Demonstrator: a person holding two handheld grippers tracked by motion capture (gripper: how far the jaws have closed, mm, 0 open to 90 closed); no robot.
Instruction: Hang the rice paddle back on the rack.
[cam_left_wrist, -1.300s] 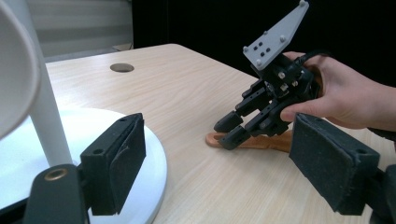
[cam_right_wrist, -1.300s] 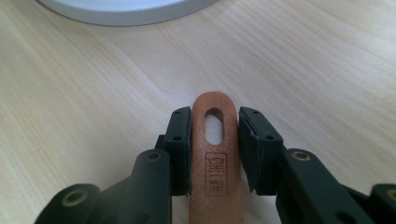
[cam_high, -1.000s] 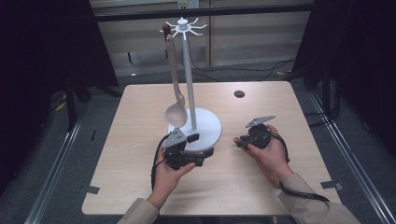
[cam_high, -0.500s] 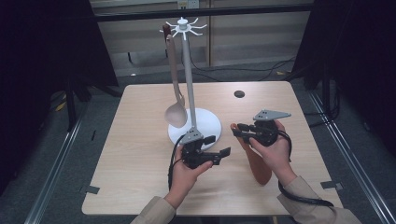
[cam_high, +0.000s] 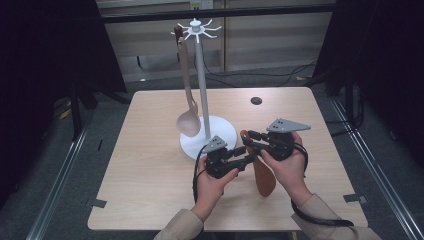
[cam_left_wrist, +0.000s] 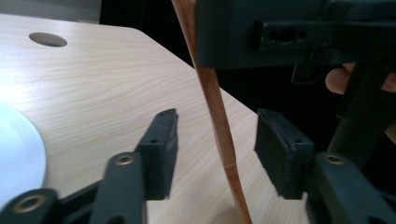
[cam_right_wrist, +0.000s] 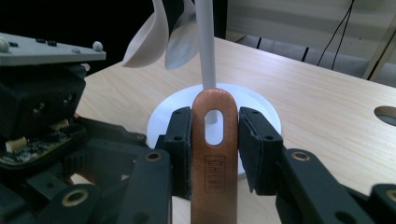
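My right gripper (cam_high: 248, 138) is shut on the slotted top end of a brown spatula (cam_high: 264, 177), which hangs down with its blade near the table. In the right gripper view both pads (cam_right_wrist: 182, 140) press the handle (cam_right_wrist: 214, 163). My left gripper (cam_high: 248, 157) comes in from the left, just below. Its jaws have just been closing and now stand on either side of the thin handle (cam_left_wrist: 219, 126), with a gap left on each side. A white utensil stand (cam_high: 220, 132) rises behind them, and a pale spoon (cam_high: 188, 122) hangs from its top hooks.
The stand's pole (cam_right_wrist: 208, 46) and round base (cam_right_wrist: 261, 107) lie close beyond the spatula. A round hole (cam_high: 256, 100) sits in the wooden table (cam_high: 150, 165) at the back right. Bare tabletop lies to the left and front; dark floor surrounds the table.
My left gripper has moved right, from in front of the stand's base to the spatula's handle. The right hand has risen a little with the spatula, whose blade now shows below it.
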